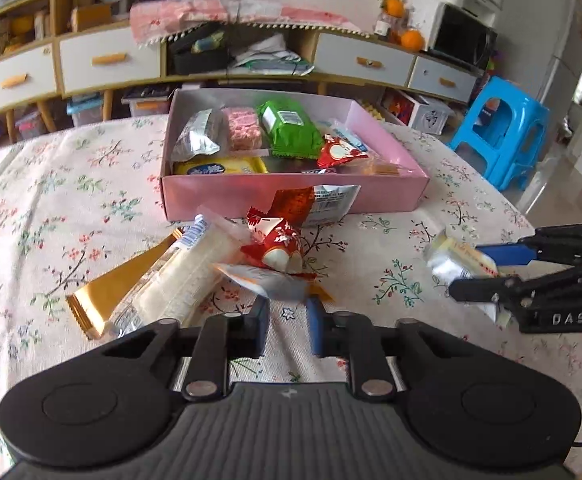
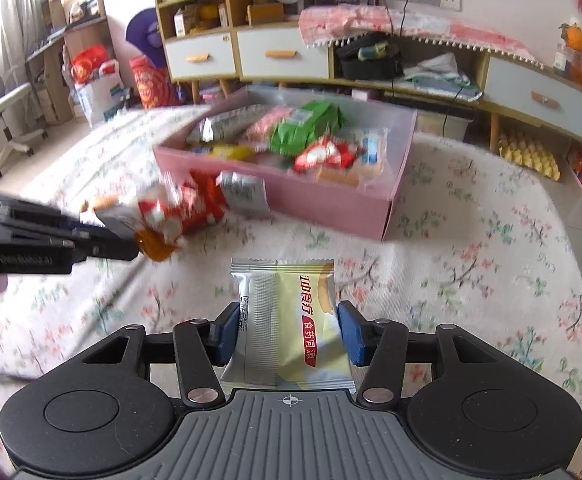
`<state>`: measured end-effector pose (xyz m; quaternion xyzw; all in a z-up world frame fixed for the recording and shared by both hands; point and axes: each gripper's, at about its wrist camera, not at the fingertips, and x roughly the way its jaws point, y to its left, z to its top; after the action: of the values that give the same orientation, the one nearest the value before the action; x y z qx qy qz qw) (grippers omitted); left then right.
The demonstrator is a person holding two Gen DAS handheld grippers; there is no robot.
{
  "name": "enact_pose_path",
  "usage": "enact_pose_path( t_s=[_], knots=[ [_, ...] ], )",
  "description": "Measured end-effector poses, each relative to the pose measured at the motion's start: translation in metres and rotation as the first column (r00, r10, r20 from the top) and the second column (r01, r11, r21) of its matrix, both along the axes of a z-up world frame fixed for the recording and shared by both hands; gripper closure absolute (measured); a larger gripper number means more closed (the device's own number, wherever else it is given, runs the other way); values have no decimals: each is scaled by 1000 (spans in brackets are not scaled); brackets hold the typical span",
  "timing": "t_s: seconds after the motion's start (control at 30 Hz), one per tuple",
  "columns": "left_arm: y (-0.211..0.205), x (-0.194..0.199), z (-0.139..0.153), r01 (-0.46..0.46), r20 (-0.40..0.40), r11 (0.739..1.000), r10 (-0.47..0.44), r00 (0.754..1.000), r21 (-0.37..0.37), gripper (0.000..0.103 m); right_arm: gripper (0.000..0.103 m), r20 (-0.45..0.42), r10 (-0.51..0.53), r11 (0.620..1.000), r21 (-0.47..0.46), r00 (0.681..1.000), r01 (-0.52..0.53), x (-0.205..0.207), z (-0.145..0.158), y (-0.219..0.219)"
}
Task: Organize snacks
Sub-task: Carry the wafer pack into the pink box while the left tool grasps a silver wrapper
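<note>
Ahead of your left gripper (image 1: 287,330) lies a snack pile (image 1: 211,268) before the pink box (image 1: 291,192); its jaws stand nearly closed, pinching an orange-white packet's (image 1: 267,282) edge. From the right wrist, your right gripper (image 2: 289,334) clamps a yellow-silver packet (image 2: 287,320), raised near the box (image 2: 331,204).
</note>
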<state>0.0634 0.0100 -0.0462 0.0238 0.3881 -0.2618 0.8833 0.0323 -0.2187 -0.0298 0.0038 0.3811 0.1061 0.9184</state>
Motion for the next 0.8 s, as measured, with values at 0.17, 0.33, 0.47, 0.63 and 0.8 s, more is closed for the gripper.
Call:
enact_pose_path(
  t_s=[0.17,0.33,0.47,0.63,0.8],
  knots=[
    [-2,4,-2,17,-26,1000,-17,1000,5,81,53,27,-30,998,48,999,29,6,16,-6],
    [-2,5,-9,21,-50,999,-19,999,27,55,53,3,-54,995,79,999,54,12,16,-11],
    [-9,9,-14,32,-60,998,-29,998,57,43,53,-37,-63,995,79,997,66,15,10,-12],
    [-15,14,-17,-14,-45,997,17,999,82,39,53,-56,-67,995,74,996,71,17,8,-10],
    [-2,19,-17,-141,-81,990,140,987,-8,64,53,-59,-62,995,68,996,66,20,7,-6]
  ],
)
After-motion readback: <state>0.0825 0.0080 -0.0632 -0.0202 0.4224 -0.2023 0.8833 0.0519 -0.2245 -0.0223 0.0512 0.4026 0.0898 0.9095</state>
